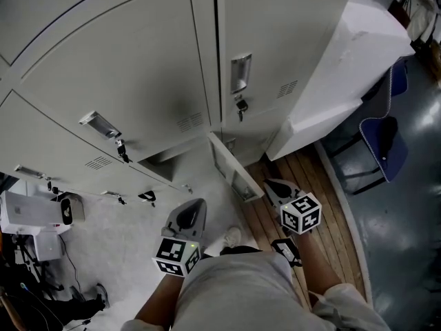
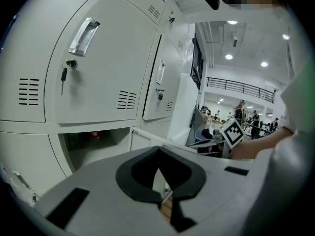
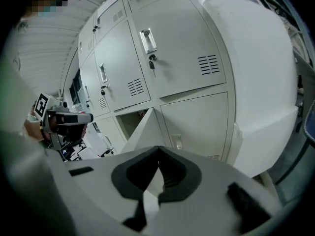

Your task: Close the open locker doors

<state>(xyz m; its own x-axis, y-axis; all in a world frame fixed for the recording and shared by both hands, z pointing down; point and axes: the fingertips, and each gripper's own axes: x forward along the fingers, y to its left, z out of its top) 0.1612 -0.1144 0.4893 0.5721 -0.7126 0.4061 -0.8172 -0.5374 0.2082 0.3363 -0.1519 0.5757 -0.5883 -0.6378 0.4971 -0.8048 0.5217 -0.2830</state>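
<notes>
head view steeply down on lockers (image 1: pixel 138 67), gripper views low, facing them, all sharing the open door (image 1: pixel 231 167)

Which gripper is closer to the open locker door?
Right. The right gripper is just right of the open door's outer edge; the left gripper is farther off, to its left.
</notes>
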